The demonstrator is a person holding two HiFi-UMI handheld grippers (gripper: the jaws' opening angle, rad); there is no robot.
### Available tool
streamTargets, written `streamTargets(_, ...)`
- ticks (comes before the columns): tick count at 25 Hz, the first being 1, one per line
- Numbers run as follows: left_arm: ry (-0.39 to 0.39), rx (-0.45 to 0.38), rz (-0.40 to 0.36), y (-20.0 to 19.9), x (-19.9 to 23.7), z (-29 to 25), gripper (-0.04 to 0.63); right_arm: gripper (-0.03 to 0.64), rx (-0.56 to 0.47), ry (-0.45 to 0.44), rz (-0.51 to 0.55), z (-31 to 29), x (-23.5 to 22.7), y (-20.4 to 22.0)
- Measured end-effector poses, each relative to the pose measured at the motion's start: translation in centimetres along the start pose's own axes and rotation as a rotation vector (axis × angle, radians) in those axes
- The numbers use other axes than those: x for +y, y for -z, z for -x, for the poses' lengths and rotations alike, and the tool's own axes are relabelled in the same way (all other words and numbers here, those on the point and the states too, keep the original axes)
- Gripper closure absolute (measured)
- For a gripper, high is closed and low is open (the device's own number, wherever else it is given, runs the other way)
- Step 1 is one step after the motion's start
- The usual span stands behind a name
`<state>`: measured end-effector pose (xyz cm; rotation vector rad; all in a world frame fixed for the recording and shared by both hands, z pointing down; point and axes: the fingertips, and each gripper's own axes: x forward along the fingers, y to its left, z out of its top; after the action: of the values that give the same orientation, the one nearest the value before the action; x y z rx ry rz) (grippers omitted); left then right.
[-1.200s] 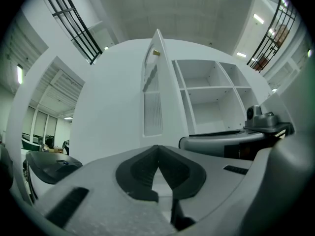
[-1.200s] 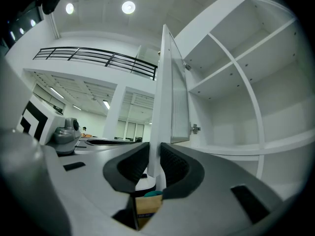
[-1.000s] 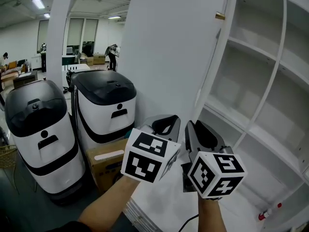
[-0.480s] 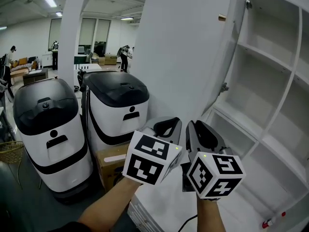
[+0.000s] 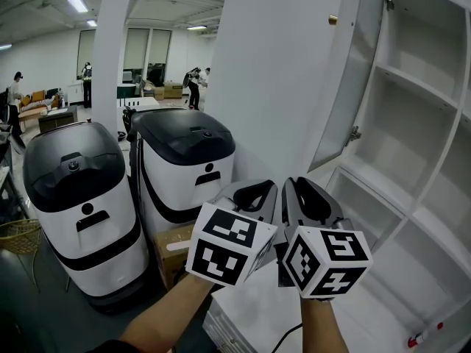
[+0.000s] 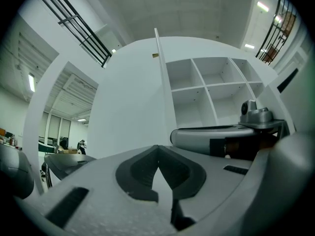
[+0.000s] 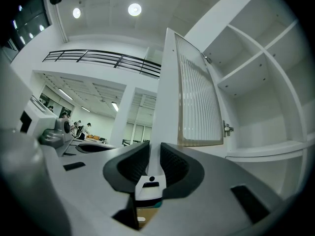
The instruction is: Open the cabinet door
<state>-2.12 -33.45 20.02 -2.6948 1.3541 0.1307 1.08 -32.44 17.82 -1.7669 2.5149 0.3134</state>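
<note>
**A:** Head view first. What are the claws doing?

**B:** The left gripper and the right gripper sit side by side, low down at the white door. The door stands swung out from the cabinet, and the cabinet's shelves show at the right.

**A:** Any writing?

**B:** I can only make out black-and-white square markers on each cube, and I can read no words. Two black-topped machines stand to the left, with a cardboard box at their foot.

**A:** And the left gripper view?

**B:** Its jaws are closed together with nothing between them. Beyond them are the door's plain outer face and the cabinet.

**A:** The right gripper view?

**B:** Its jaws are partway apart and clamped on the door's edge, which runs up between them. The door's inner face carries a ribbed panel, with a small metal fitting beside it.
</note>
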Motion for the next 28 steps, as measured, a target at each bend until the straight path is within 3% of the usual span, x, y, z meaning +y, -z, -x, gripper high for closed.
streamTargets(13, 0.009, -0.014, -0.002, -0.1, 3.4, -0.3, 0.584, 0.540, 0.004, -0.005, 0.007, -3.6, 1.5, 0.5)
streamTargets(23, 0.035, -0.032, 0.012, -0.5, 2.4, -0.7, 0.584, 0.540, -0.015, -0.040, 0.014, -2.5, 1.5, 0.4)
streamTargets(28, 0.043, -0.034, 0.027, -0.5, 0.7, -0.8, 0.584, 0.552, 0.000, -0.016, 0.009, -0.7, 0.0, 0.3)
